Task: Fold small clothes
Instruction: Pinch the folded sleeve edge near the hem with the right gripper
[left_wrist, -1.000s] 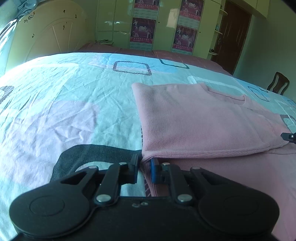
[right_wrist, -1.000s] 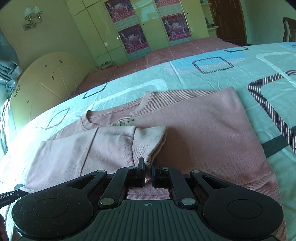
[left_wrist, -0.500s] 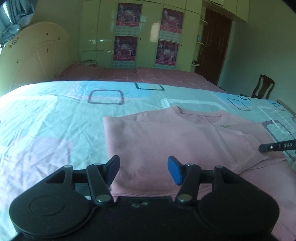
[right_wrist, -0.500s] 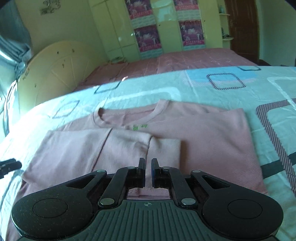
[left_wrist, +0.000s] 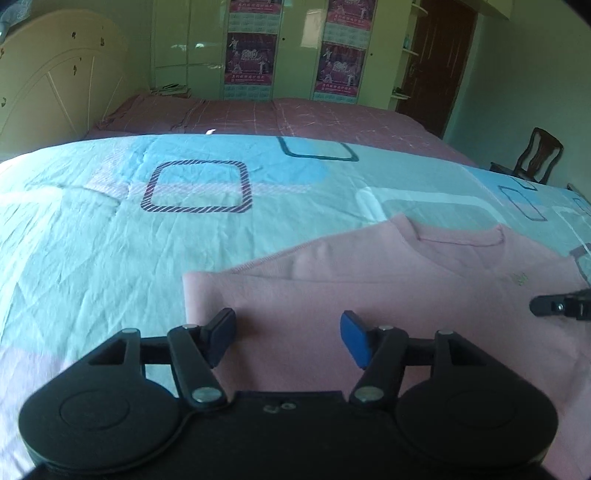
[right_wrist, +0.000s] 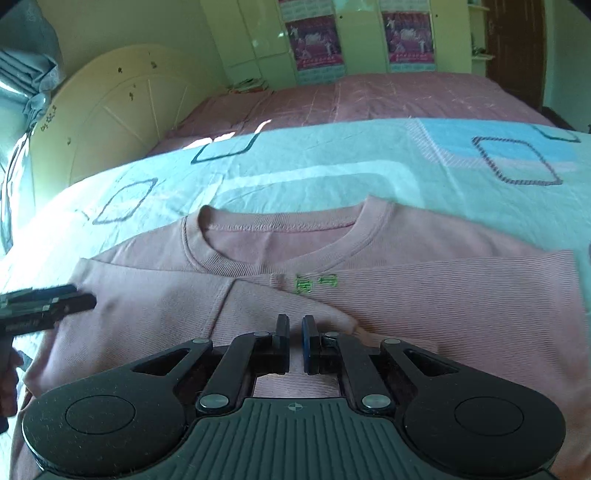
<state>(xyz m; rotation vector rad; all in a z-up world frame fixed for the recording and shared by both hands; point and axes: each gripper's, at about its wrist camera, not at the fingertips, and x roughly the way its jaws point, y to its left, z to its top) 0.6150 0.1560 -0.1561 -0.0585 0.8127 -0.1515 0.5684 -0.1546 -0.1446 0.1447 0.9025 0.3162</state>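
Left wrist view shows one bed (left_wrist: 110, 258) with a patterned cover, and on it one pink top (left_wrist: 406, 314), lying flat with its neckline toward the far side and its long axis running across the frame. One side of the top is already folded in over the body; its straight folded edge stands just left of the left claw (left_wrist: 288, 338).

The left claw is released, with its jaws spread and nothing between them; the folded layer lies directly under and ahead of it. The right claw (right_wrist: 294, 341) is clenched and, as far as the frames show, holds no cloth; it hangs over the middle of the top (right_wrist: 443, 314), just short of the green embroidered mark (right_wrist: 317, 284).

Judgement: the unfolded side lies to the right of the right claw, so that hand is the nearer one for the next fold. The edge there would have to be carried across toward the left claw.

Count: one bed, one top, two claws, one chair (left_wrist: 539, 155) well apart by the wall.
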